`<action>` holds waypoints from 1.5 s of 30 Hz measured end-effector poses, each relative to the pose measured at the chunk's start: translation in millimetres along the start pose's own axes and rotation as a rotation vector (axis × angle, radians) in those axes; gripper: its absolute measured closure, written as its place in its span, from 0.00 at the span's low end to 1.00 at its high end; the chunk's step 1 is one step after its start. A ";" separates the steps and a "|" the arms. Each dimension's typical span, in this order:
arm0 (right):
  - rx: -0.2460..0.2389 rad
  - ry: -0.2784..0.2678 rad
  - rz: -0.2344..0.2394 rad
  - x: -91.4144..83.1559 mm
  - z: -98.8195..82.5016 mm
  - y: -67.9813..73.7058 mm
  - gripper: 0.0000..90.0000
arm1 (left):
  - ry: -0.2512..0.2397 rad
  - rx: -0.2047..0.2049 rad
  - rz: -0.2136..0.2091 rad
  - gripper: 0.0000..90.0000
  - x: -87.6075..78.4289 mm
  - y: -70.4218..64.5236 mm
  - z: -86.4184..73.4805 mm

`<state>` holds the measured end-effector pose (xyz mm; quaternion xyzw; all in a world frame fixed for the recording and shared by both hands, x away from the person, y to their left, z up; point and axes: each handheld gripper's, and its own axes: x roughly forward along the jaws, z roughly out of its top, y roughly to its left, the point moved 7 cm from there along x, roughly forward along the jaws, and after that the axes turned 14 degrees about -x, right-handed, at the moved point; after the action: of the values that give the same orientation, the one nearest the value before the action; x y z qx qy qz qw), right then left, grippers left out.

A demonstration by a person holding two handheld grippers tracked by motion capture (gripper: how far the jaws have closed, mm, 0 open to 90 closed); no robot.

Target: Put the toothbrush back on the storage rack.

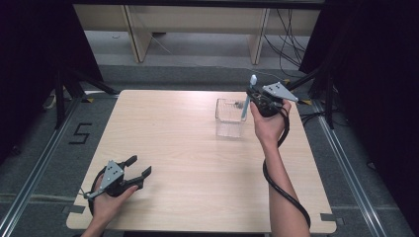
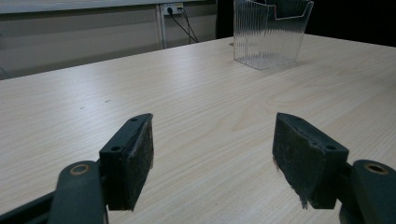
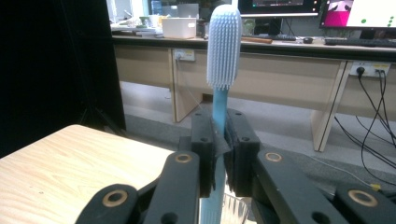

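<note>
Where toothbrush [image 3: 224,51] rises, desks [image 3: 280,70] behind.

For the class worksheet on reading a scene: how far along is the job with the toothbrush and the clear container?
Done: the right gripper is shut on the blue toothbrush, bristles up, lifted over the clear container. In hand: the handle's lower end sits at the container's opening in the high view; whether it is going in or coming out cannot be told. Left: letting go. The left gripper rests open, idle.
</note>
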<state>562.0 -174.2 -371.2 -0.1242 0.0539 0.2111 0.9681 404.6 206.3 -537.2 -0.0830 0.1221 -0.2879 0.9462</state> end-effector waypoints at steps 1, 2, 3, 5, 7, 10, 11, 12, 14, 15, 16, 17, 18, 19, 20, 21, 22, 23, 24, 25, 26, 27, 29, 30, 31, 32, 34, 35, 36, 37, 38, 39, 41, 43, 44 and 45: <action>0.000 -0.003 0.006 0.7 -0.8 0.7 0.93 | 0.000 0.000 0.000 0.32 0.0 0.1 0.0; 0.001 0.007 0.005 0.5 -2.3 0.7 0.93 | 0.000 -0.001 0.001 0.32 -0.1 0.2 0.1; 0.006 0.008 0.005 0.5 -3.3 1.5 0.93 | 0.000 0.000 0.001 0.32 -0.1 0.2 0.0; 0.001 0.000 0.005 1.7 -4.9 1.3 0.93 | -0.001 0.001 0.001 0.32 0.0 0.0 0.0; 0.000 0.014 0.006 2.1 -8.3 1.1 0.93 | -0.001 0.001 0.001 0.32 0.0 -0.1 0.0; 0.003 0.022 0.003 3.2 -11.6 1.4 0.93 | -0.001 0.002 -0.001 0.32 -0.1 -0.3 0.0; 0.004 0.022 0.008 4.1 -13.0 1.9 0.93 | -0.001 0.002 -0.001 0.32 -0.1 -0.3 0.0; 0.001 0.024 0.007 4.1 -13.8 2.0 0.93 | -0.002 0.001 -0.002 0.32 -0.1 -0.4 0.1; -0.003 0.023 0.004 5.7 -16.4 2.3 0.93 | -0.002 0.002 -0.003 0.32 -0.1 -0.3 0.1; 0.001 0.033 0.006 5.2 -17.8 3.0 0.93 | -0.002 0.001 -0.002 0.32 -0.2 -0.3 0.1; -0.001 0.026 0.007 6.0 -18.5 3.4 0.93 | -0.002 0.000 -0.002 0.32 -0.1 -0.2 0.1; 0.003 0.036 0.007 5.4 -20.2 4.1 0.93 | -0.002 0.000 -0.001 0.32 -0.1 -0.2 0.1; 0.000 0.031 0.009 6.1 -21.5 4.6 0.93 | -0.002 0.000 -0.001 0.32 -0.1 -0.2 0.1; 0.004 0.043 0.008 5.6 -23.4 5.2 0.93 | -0.002 0.000 -0.002 0.32 -0.1 -0.2 0.1; -0.004 0.035 0.015 6.8 -24.0 5.2 0.93 | -0.004 -0.001 -0.002 0.32 -0.2 -0.3 0.2; 0.004 0.046 0.005 6.3 -26.0 5.8 0.93 | 0.003 -0.002 0.005 0.32 -1.1 0.1 -0.1; -0.005 0.050 0.012 6.9 -27.2 6.0 0.93 | 0.013 -0.001 0.012 0.32 -2.0 0.5 -0.4; 0.005 0.055 0.006 6.6 -28.3 8.1 0.93 | 0.012 -0.002 0.011 0.32 -2.0 0.5 -0.4; -0.008 0.048 0.010 7.5 -28.7 8.5 0.93 | 0.013 -0.003 0.012 0.32 -1.9 0.6 -0.4; -0.018 0.050 0.012 7.9 -29.6 9.6 0.93 | 0.013 -0.004 0.012 0.32 -1.9 0.6 -0.5; -0.018 0.055 0.015 7.6 -30.5 10.4 0.93 | 0.013 -0.003 0.012 0.32 -1.9 0.5 -0.4; -0.013 0.052 0.019 8.1 -30.8 11.7 0.93 | 0.012 -0.003 0.012 0.32 -2.0 0.5 -0.4; -0.010 0.062 0.014 7.8 -32.8 12.6 0.93 | 0.011 -0.004 0.011 0.32 -2.3 0.4 -0.4; -0.012 0.063 0.013 8.0 -33.3 12.9 0.93 | 0.012 -0.006 0.011 0.32 -2.5 0.5 -0.5; -0.013 0.064 0.007 8.3 -34.1 13.3 0.93 | 0.012 -0.007 0.011 0.32 -2.5 0.5 -0.5; -0.023 0.060 0.009 8.7 -34.1 13.2 0.93 | 0.012 -0.010 0.012 0.32 -2.5 0.5 -0.5; -0.034 0.057 0.011 8.9 -34.6 12.8 0.93 | 0.012 -0.010 0.012 0.32 -2.4 0.6 -0.5; -0.027 0.062 0.009 8.7 -35.3 12.8 0.93 | 0.012 -0.010 0.013 0.32 -2.4 0.6 -0.5; -0.021 0.058 0.015 9.5 -35.8 13.1 0.93 | 0.012 -0.009 0.013 0.32 -2.4 0.5 -0.5; -0.027 0.060 0.008 9.1 -36.5 12.5 0.93 | 0.012 -0.008 0.013 0.32 -2.3 0.4 -0.5; -0.014 0.068 0.007 8.5 -37.3 13.4 0.93 | 0.012 -0.007 0.013 0.32 -2.2 0.5 -0.5; -0.023 0.063 0.003 9.1 -37.8 12.3 0.93 | 0.013 -0.008 0.013 0.32 -2.2 0.5 -0.5; -0.008 0.066 0.003 8.7 -39.4 12.7 0.92 | 0.013 -0.009 0.013 0.32 -2.2 0.5 -0.5; -0.020 0.063 0.002 8.6 -41.1 12.2 0.92 | 0.013 -0.009 0.012 0.32 -2.3 0.6 -0.5; -0.018 0.060 0.004 9.0 -41.5 12.5 0.93 | 0.013 -0.011 0.012 0.32 -2.4 0.6 -0.5; -0.011 0.070 0.004 8.4 -42.9 13.2 0.92 | 0.012 -0.011 0.012 0.32 -2.4 0.5 -0.5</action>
<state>561.8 -170.6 -416.8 -0.1366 0.0868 0.2088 0.9645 402.8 208.0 -537.3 -0.0857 0.1300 -0.2820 0.9467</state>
